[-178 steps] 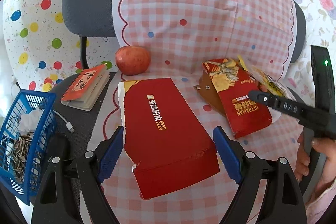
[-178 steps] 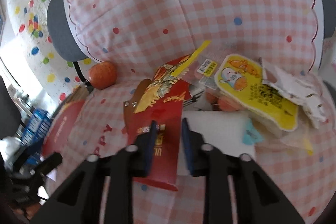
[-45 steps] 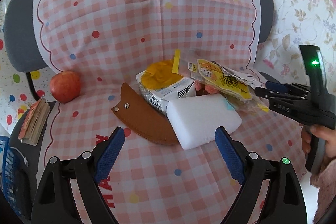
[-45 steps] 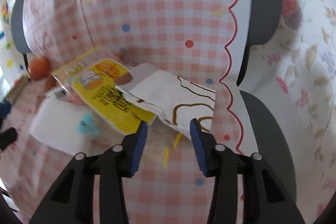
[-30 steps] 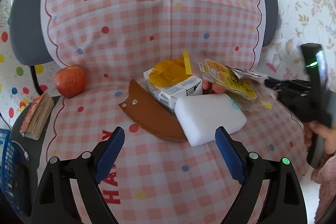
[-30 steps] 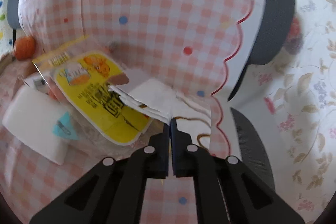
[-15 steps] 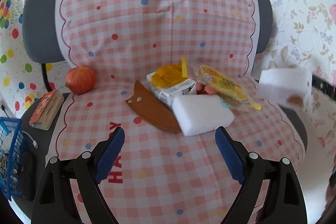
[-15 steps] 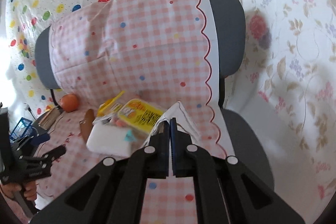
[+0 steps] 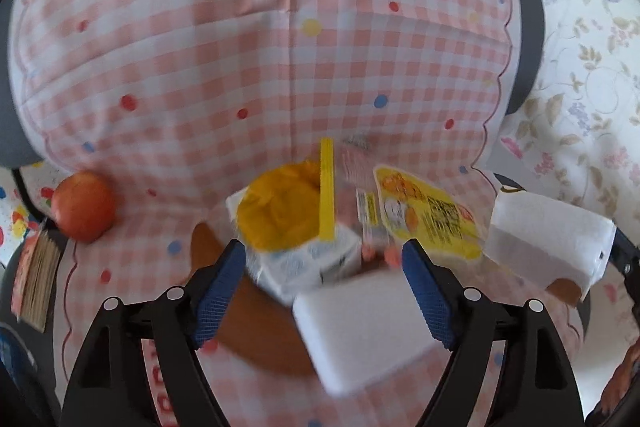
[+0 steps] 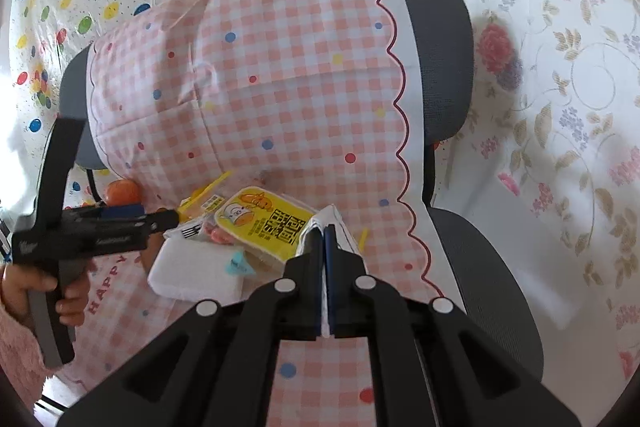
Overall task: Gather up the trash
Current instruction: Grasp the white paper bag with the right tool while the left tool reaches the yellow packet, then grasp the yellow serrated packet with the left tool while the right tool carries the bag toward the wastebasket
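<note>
My left gripper [image 9: 322, 263] is open, its blue pads either side of a crumpled white-and-yellow carton [image 9: 292, 227] on the checked chair seat. In front of it lies a white foam block [image 9: 360, 331] over a brown leather piece [image 9: 248, 323]. A yellow snack wrapper [image 9: 428, 211] lies to the right. My right gripper [image 10: 323, 239] is shut on a white paper wrapper [image 10: 320, 223], which also shows at the right of the left wrist view [image 9: 548, 239], held above the seat. The left gripper also shows in the right wrist view [image 10: 160, 217].
A red apple [image 9: 82, 205] sits at the seat's left edge beside a small notebook [image 9: 34, 275]. The chair back, covered in pink checked cloth [image 10: 260, 87], rises behind the trash. Floral fabric [image 10: 560, 107] covers the right side.
My left gripper has moved forward and down close to the carton. My right gripper still holds the white paper wrapper, lifted off the seat.
</note>
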Action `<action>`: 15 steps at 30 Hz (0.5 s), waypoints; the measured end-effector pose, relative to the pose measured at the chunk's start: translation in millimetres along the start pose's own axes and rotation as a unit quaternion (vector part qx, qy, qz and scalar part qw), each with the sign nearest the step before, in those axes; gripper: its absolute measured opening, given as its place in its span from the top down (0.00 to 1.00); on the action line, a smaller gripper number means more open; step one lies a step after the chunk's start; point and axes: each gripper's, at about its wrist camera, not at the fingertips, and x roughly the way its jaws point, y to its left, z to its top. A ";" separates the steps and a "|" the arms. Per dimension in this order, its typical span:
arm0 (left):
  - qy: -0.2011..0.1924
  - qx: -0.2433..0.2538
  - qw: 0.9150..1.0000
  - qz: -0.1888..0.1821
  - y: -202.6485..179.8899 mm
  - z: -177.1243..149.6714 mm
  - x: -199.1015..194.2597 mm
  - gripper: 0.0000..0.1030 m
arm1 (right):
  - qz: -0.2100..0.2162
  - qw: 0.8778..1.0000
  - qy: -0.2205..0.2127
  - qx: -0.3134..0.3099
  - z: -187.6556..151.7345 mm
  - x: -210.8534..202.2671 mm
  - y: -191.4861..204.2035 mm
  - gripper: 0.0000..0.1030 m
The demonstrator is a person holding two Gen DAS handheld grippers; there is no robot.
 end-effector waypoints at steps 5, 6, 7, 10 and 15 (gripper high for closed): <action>0.005 0.014 1.000 -0.006 -8.2 9.5 19.4 0.22 | -0.041 0.999 0.021 -0.024 -8.8 35.7 -0.9 0.98; 0.008 0.017 1.000 -0.009 -9.5 10.4 23.9 0.24 | -0.036 0.999 0.029 -0.017 -12.1 40.5 -3.7 0.98; 0.011 0.020 1.000 -0.011 -10.7 11.3 28.3 0.24 | -0.030 0.999 0.039 -0.009 -17.0 45.8 -6.4 0.98; 0.017 0.021 0.999 -0.027 -13.1 15.0 38.5 0.28 | -0.021 0.998 0.053 0.004 -29.8 50.9 -10.2 0.98; 0.030 0.019 0.998 -0.051 -18.4 23.3 53.2 0.43 | -0.017 0.997 0.070 0.020 -44.0 52.8 -13.9 0.98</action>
